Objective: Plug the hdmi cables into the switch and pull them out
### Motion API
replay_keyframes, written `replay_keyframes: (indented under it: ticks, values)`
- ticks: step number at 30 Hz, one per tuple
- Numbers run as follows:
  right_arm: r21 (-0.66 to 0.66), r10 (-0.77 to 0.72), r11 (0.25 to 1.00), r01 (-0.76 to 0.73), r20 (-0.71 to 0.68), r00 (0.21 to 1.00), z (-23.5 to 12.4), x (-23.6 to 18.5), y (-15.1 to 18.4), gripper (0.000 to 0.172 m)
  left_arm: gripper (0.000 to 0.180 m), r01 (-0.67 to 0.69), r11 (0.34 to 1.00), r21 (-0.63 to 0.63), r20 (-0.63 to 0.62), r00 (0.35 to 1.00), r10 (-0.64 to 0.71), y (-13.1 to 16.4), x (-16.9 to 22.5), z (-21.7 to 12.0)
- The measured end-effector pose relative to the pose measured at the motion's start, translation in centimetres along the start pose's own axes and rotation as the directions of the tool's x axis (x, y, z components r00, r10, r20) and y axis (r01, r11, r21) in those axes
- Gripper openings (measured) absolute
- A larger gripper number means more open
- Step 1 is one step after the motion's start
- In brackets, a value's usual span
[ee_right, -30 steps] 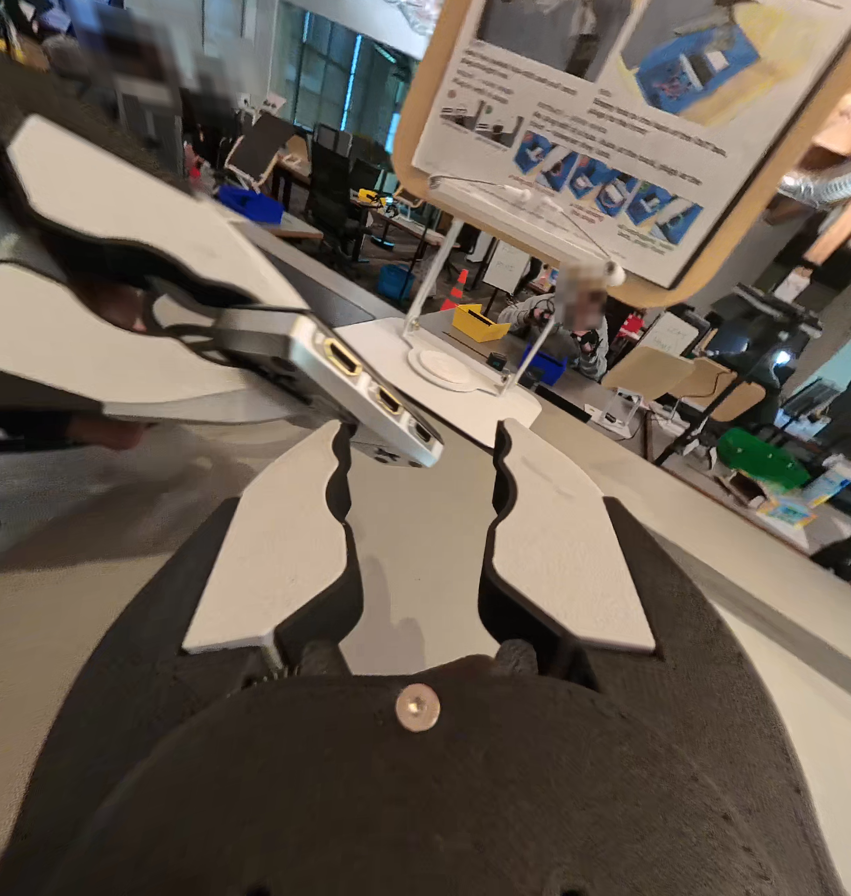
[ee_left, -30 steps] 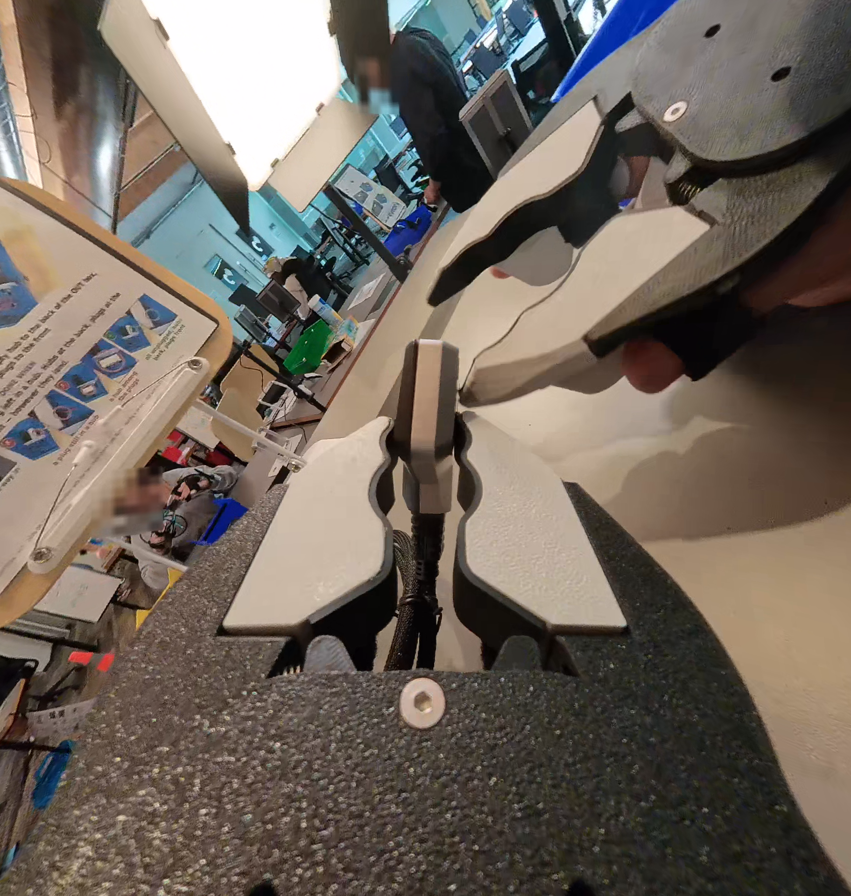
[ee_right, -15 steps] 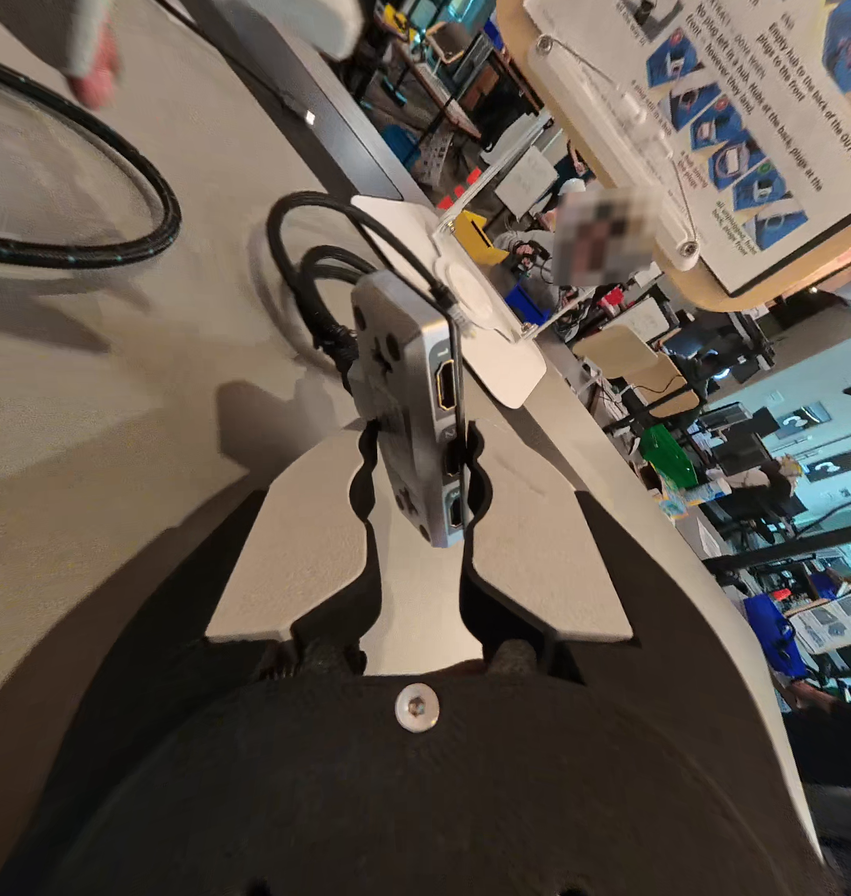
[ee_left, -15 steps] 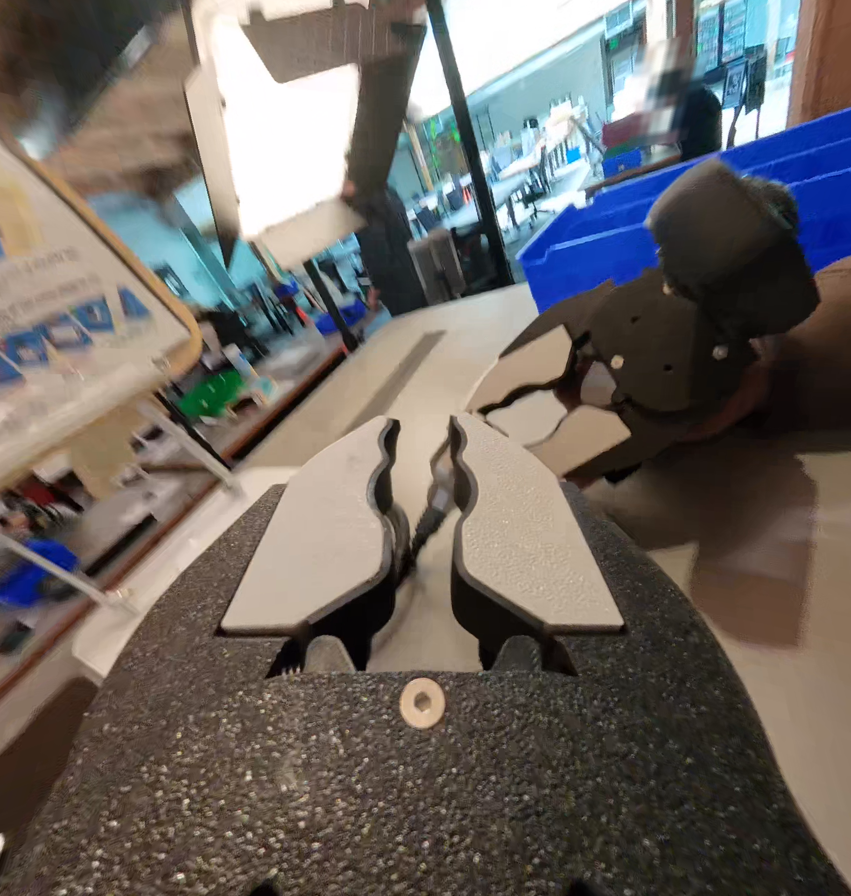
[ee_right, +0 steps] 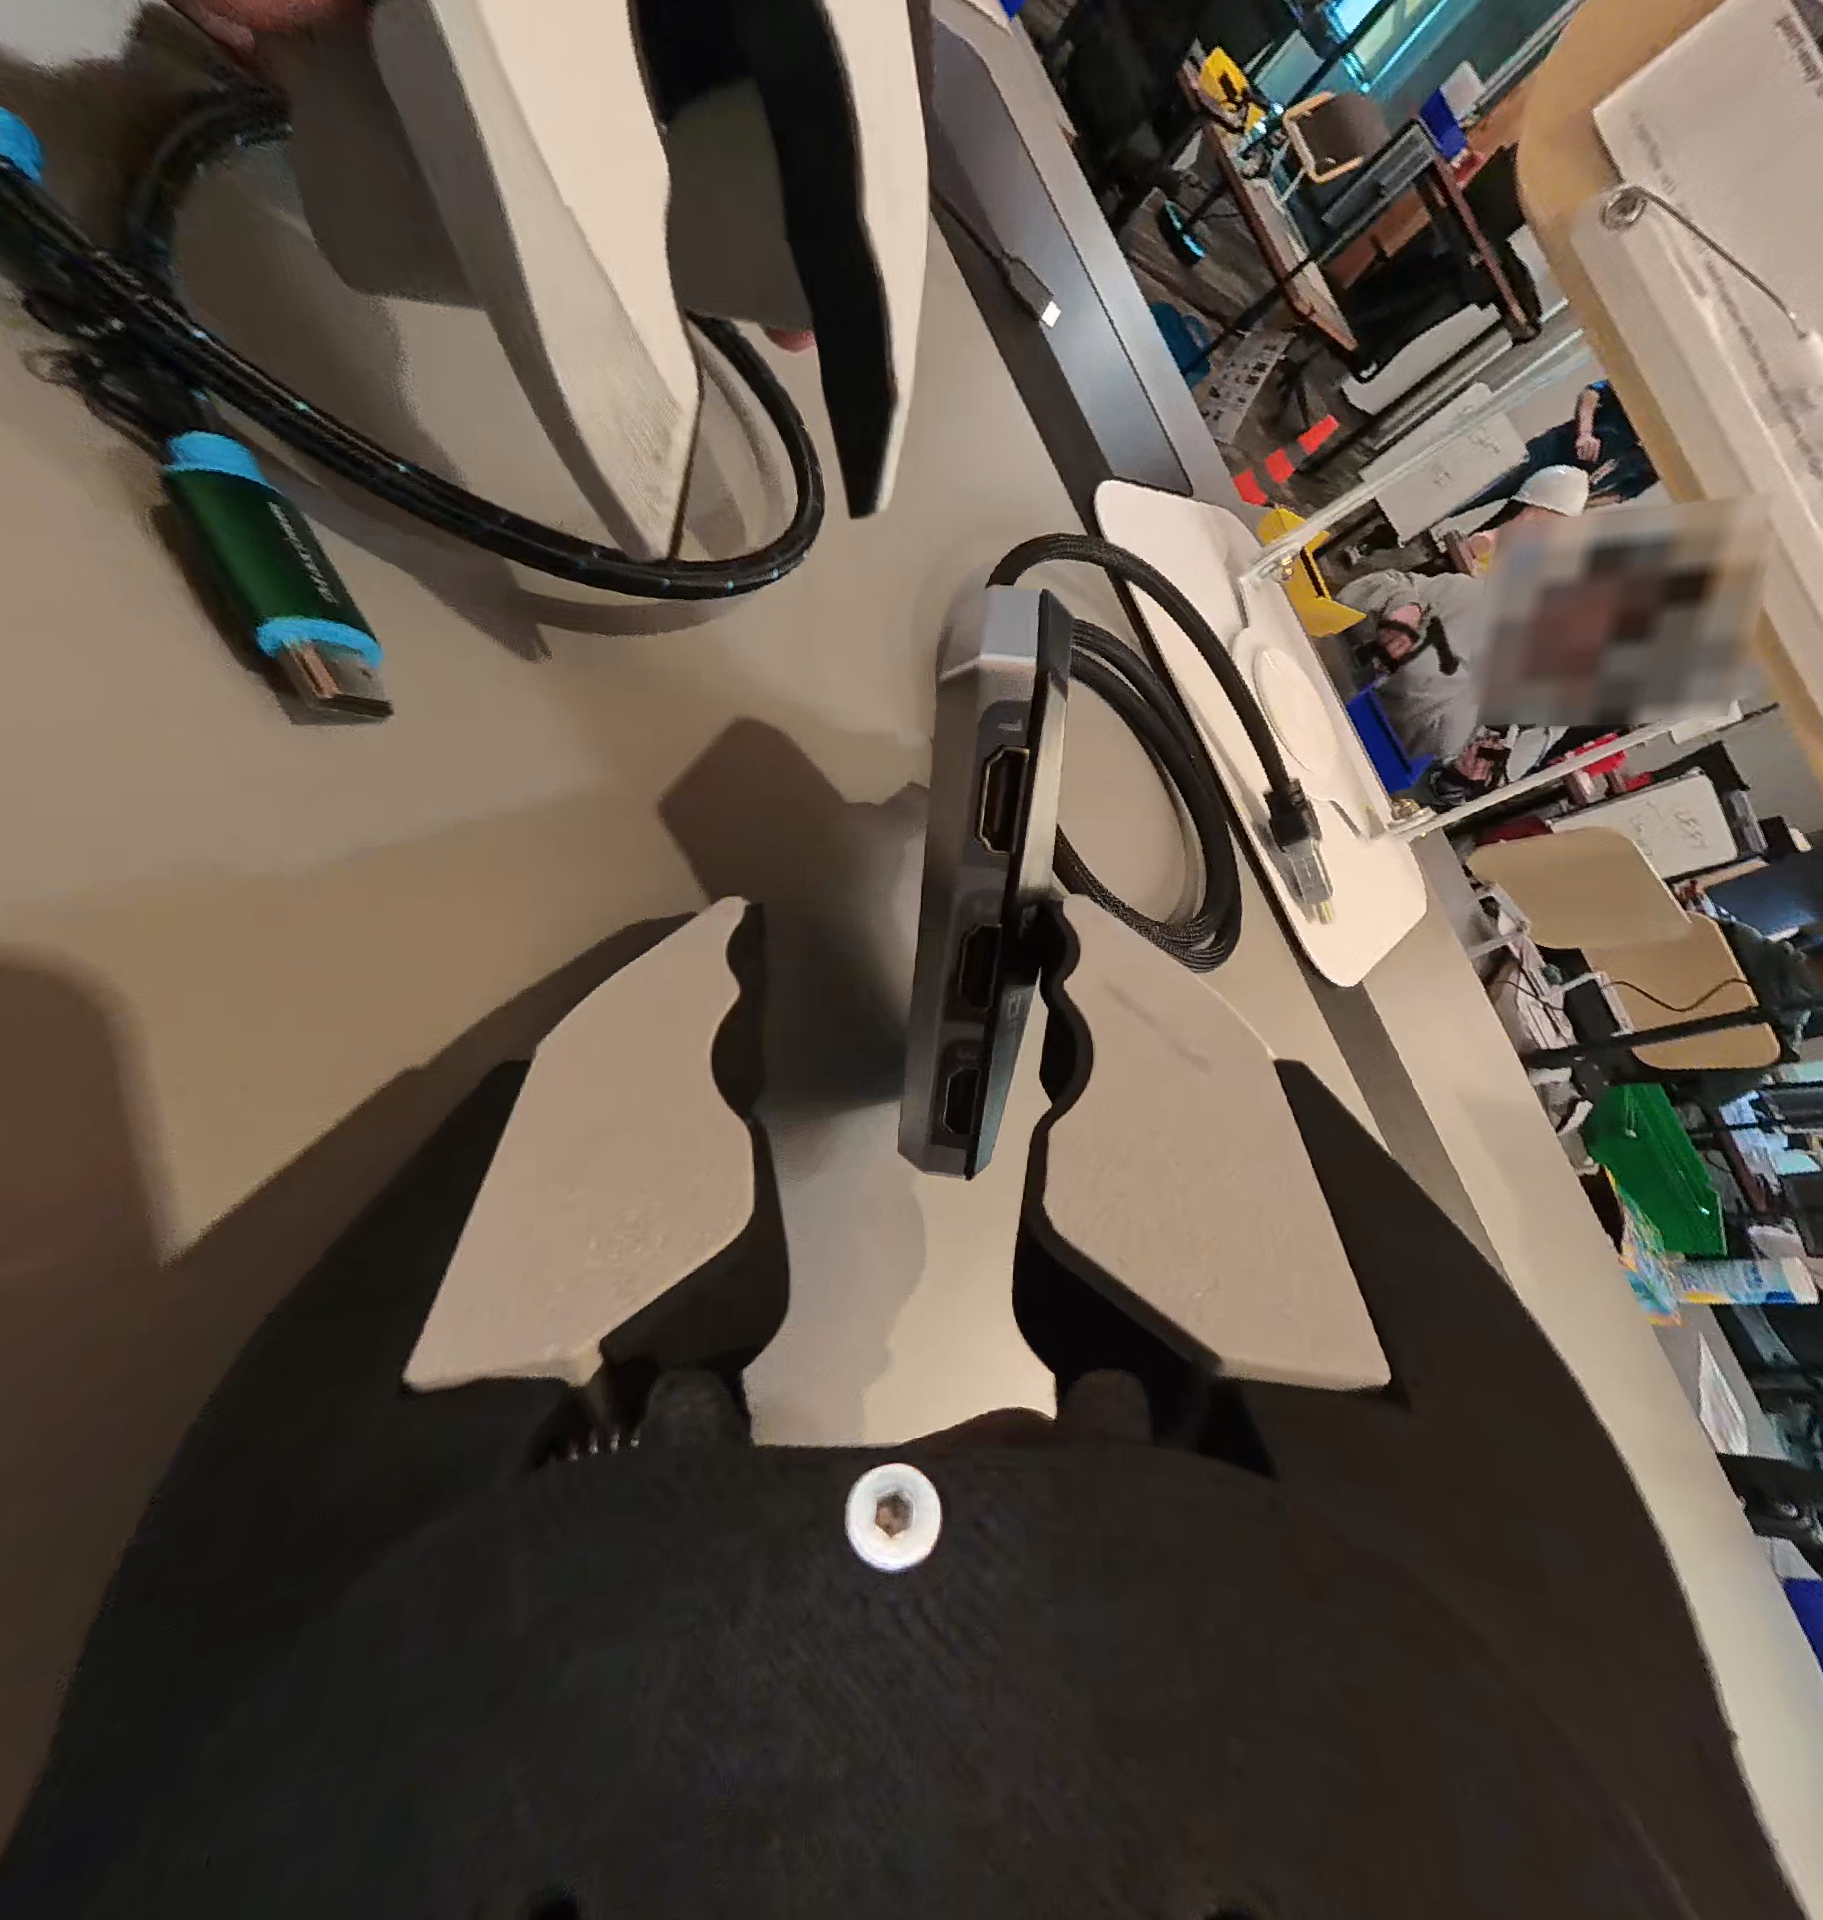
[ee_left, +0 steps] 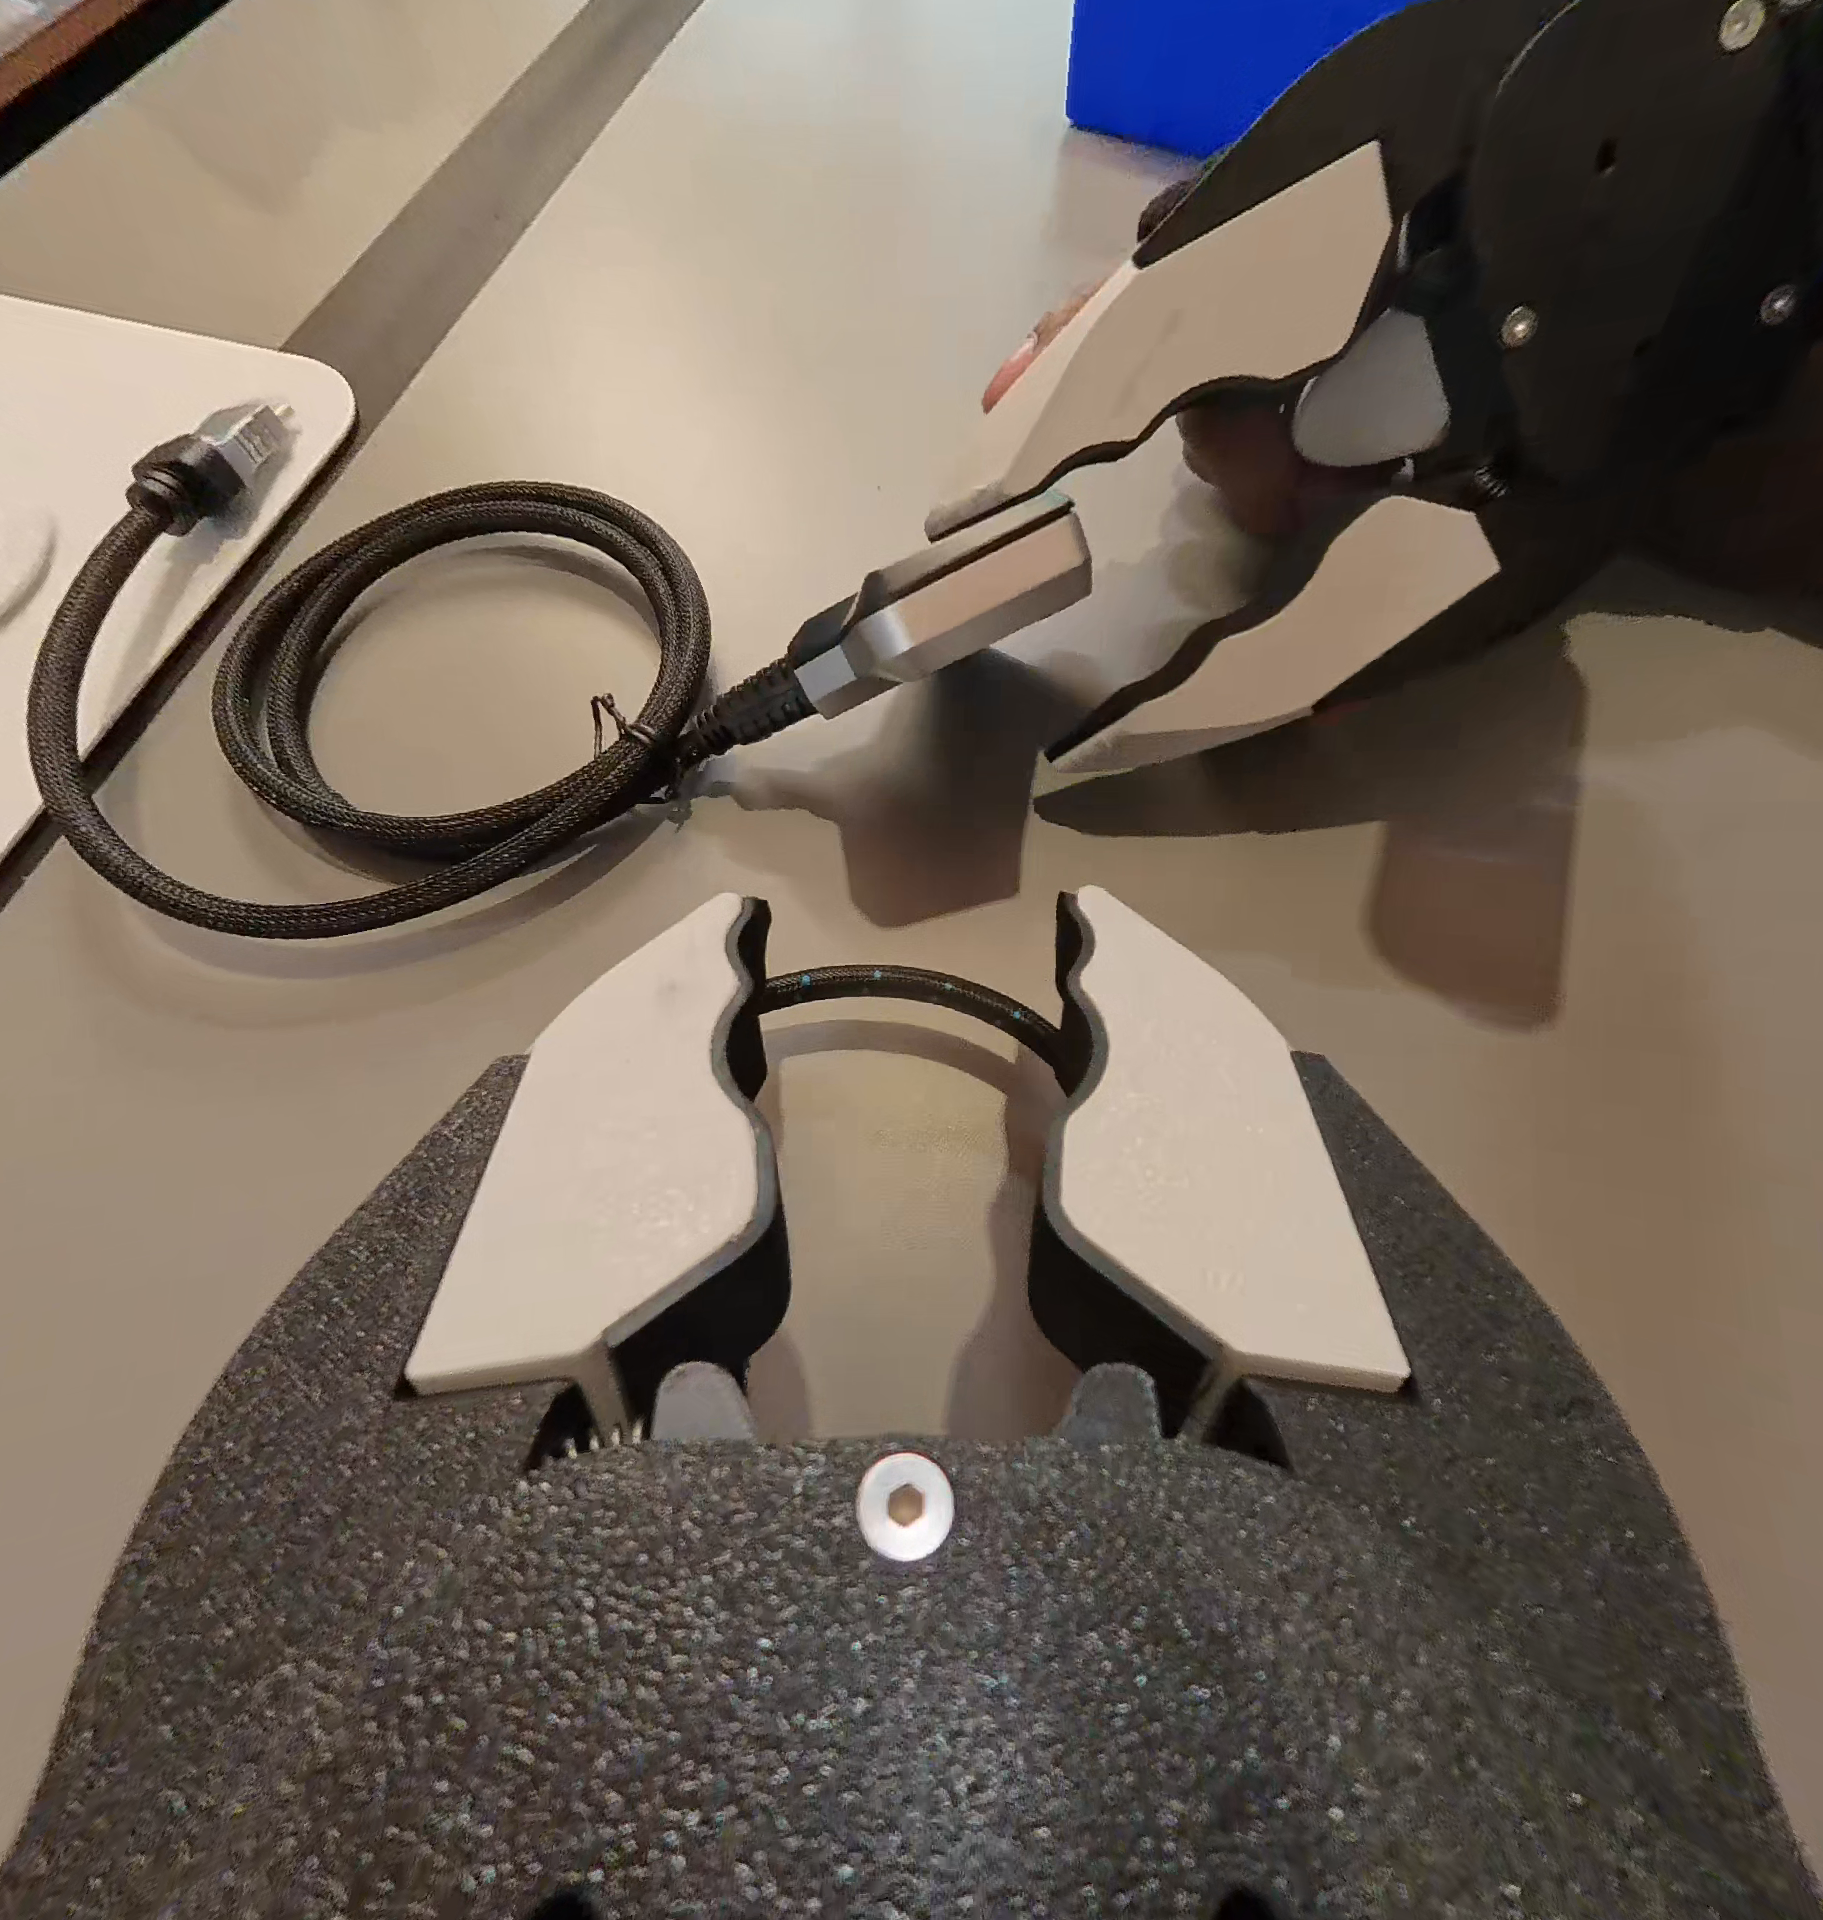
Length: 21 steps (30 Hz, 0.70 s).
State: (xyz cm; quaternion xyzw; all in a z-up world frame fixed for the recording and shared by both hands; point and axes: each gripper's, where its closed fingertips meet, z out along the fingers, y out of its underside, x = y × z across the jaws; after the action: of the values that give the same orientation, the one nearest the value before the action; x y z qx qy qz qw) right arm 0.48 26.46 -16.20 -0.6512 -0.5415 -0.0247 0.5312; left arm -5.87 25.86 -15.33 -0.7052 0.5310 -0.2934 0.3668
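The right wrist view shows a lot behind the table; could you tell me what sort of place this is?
Probably a shared workshop or lab: rows of worktables, blue storage bins, and a seated person in a white hard hat.

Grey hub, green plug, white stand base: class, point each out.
Grey hub (ee_right: 974, 883): right wrist view, port edge.
Green plug (ee_right: 268, 577): right wrist view, green body.
White stand base (ee_right: 1198, 551): right wrist view, bare corner.
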Motion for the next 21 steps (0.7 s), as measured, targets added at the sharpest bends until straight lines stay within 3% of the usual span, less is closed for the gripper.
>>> replay_keyframes:
  ticks: [1,7,14,18,21]
  values:
    - [0.004,-0.001,1.0,0.001,0.006,1.0,0.0,-0.1,-0.1,0.051,0.055,0.003,1.0,-0.001,0.0,1.0,-0.003,0.0,0.0,0.2]
    - [-0.028,0.002,1.0,-0.004,-0.057,0.998,0.1,0.5,0.3,0.048,0.058,0.04,0.998,0.043,-0.023,0.999,-0.039,-1.7,0.4,0.2]
    - [0.079,0.046,0.996,-0.04,-0.066,0.997,-1.0,1.0,-1.5,0.044,0.061,0.008,0.997,0.07,0.133,0.991,-0.018,-1.3,-2.5,-1.1]
    - [0.179,0.036,0.983,-0.034,-0.009,0.999,-2.3,0.0,-3.5,0.039,0.049,0.018,1.0,-0.022,-0.028,0.999,-0.018,0.1,0.0,-1.4]
    - [0.251,0.032,0.967,-0.049,0.069,0.997,-2.9,-1.3,-4.9,0.036,0.052,-0.023,0.991,-0.128,-0.128,0.992,0.007,1.6,2.1,-2.1]
